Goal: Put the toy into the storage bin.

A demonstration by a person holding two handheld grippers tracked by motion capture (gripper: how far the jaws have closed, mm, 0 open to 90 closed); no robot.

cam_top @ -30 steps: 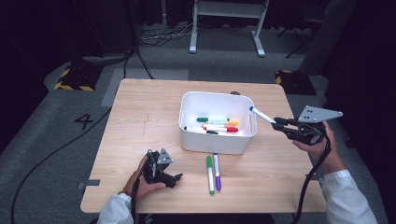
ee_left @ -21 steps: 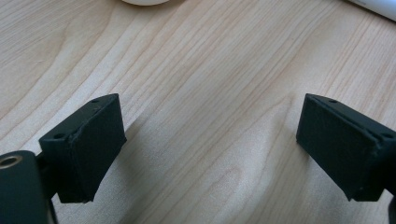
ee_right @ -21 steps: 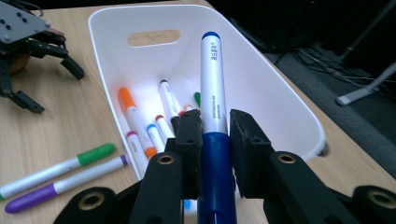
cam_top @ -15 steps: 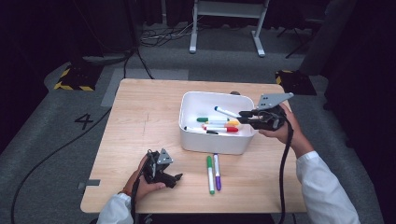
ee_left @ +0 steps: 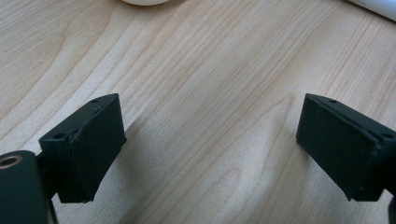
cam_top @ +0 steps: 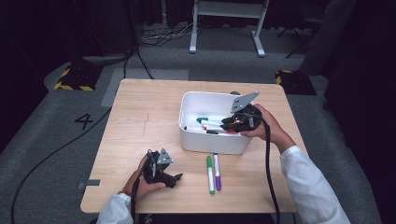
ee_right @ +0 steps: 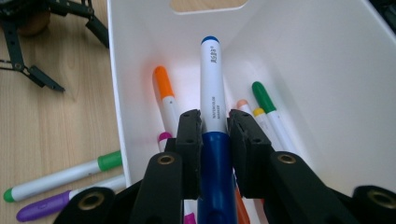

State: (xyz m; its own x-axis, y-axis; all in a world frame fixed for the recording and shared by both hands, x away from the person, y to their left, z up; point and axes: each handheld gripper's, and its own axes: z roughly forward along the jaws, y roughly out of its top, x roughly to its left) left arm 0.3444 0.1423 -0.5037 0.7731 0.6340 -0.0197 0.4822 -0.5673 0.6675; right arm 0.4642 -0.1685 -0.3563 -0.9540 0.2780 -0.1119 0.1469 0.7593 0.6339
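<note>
The right gripper [ee_right: 215,130] has its flat black fingers [ee_right: 189,140] clamped on a blue marker [ee_right: 211,107], a smooth white barrel with a blue cap end between the pads, its far tip pointing into the bin [ee_right: 327,84]. Below the fingers, inside that glossy white plastic bin, lie an orange marker [ee_right: 164,95] and a green marker [ee_right: 267,105]. The left gripper [ee_left: 210,149] rests with its blocky matte fingers [ee_left: 88,140] apart over bare wood-grain table [ee_left: 210,70], nothing between them.
</note>
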